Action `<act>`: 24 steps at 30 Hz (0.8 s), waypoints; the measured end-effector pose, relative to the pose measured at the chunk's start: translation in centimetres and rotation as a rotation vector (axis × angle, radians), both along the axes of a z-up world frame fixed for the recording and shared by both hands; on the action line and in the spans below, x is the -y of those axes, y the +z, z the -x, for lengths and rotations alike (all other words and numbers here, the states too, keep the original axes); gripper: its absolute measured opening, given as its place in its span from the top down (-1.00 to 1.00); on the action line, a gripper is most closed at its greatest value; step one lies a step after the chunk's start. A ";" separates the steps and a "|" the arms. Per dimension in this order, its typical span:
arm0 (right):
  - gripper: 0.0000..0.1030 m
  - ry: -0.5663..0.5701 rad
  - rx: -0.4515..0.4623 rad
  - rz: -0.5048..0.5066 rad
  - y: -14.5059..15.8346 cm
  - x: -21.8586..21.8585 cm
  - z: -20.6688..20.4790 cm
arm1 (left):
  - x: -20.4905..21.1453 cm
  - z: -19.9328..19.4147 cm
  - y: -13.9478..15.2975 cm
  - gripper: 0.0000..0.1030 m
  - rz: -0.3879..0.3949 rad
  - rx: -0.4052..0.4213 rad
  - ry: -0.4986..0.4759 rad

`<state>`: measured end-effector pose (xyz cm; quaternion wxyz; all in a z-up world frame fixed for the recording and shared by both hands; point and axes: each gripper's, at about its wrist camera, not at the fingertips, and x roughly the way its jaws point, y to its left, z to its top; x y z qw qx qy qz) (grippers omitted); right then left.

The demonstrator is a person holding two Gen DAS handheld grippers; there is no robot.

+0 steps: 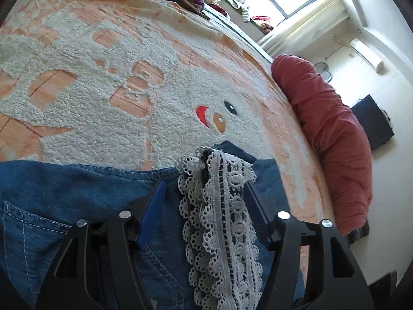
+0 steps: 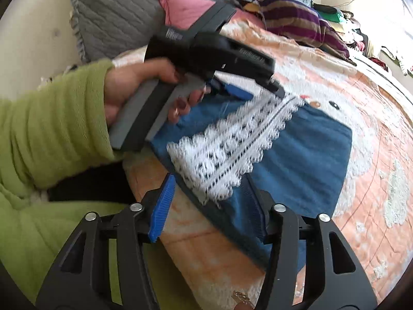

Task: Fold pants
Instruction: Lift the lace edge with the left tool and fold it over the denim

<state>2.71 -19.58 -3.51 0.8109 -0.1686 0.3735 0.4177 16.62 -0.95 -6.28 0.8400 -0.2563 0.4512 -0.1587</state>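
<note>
A bed covered by a peach blanket (image 1: pixel 77 82) with a fluffy white cartoon animal fills both views; a red pillow (image 1: pixel 333 129) lies along its far edge, a grey quilted pillow (image 2: pixel 124 7) sits at its head, and a striped purple cloth (image 2: pixel 299 23) is heaped near it. On the blanket lie the pants (image 2: pixel 304 160), blue denim, lying in a flat blue slab near the bed's edge, with orange topstitching and a pocket seam visible in the left wrist view; a band of white lace trim (image 2: pixel 232 139) runs across the denim, its scalloped edges bunched. The left gripper (image 1: pixel 204 201) has its jaws spread, lace and denim lying between them; whether they pinch anything I cannot tell. The right gripper (image 2: pixel 214 199) is spread wide over the pants' near edge, one blue pad clear of the fabric, the other against the denim.
</note>
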 end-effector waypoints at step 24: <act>-0.05 -0.077 -0.019 -0.126 2.6 3.6 -0.8 | -1.3 4.8 4.9 -0.36 -0.180 0.113 0.025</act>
